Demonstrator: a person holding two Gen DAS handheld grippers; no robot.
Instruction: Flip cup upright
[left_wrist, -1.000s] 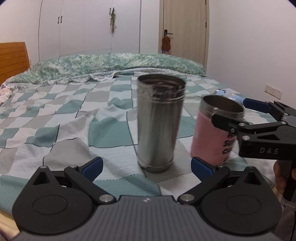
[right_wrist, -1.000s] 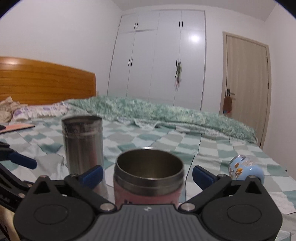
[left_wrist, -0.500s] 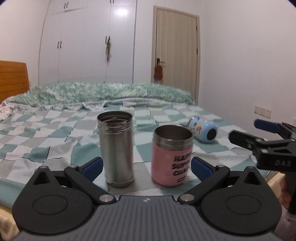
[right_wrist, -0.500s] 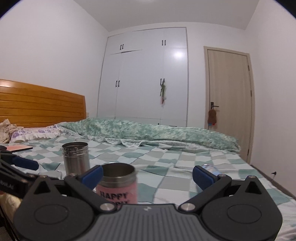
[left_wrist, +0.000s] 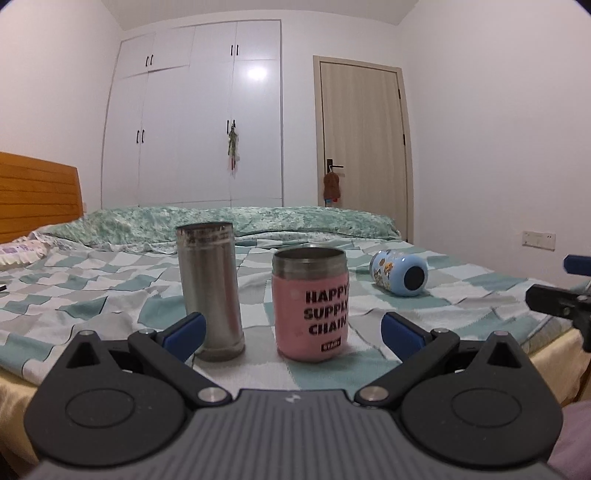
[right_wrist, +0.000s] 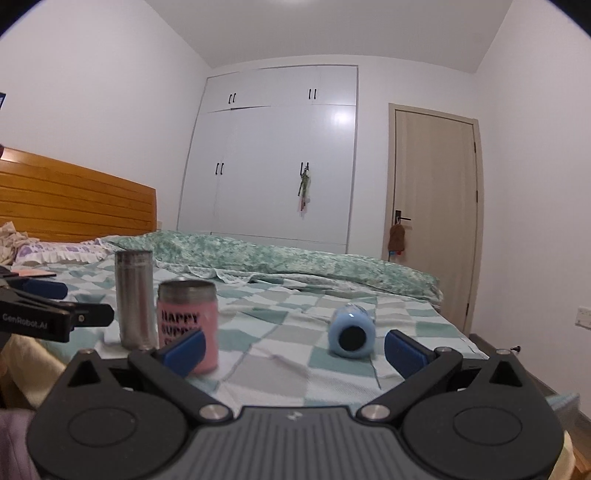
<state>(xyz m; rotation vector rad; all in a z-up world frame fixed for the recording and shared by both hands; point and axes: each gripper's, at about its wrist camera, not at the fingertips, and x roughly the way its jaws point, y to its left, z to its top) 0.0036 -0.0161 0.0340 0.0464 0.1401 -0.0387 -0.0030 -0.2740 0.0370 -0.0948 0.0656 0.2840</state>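
A tall steel cup (left_wrist: 210, 291) and a pink cup (left_wrist: 312, 304) with black lettering stand upright, mouths up, side by side on the checked bedspread (left_wrist: 92, 291). A light blue cup (left_wrist: 400, 275) lies on its side to their right, its dark end toward me. My left gripper (left_wrist: 291, 330) is open and empty, drawn back from both upright cups. My right gripper (right_wrist: 293, 349) is open and empty, facing the blue cup (right_wrist: 351, 332) from a distance. The steel cup (right_wrist: 135, 299) and pink cup (right_wrist: 187, 325) show at the left of the right wrist view.
The bed has a wooden headboard (left_wrist: 37, 199) at the left and a rumpled green quilt (left_wrist: 236, 223) at the back. A white wardrobe (left_wrist: 207, 122) and a door (left_wrist: 364, 147) stand behind. The bed's near edge (left_wrist: 546, 350) runs below the grippers.
Both grippers have pulled back from the two upright cups, which now look smaller. The right gripper has swung right, bringing the lying blue cup between its fingers' line of sight.
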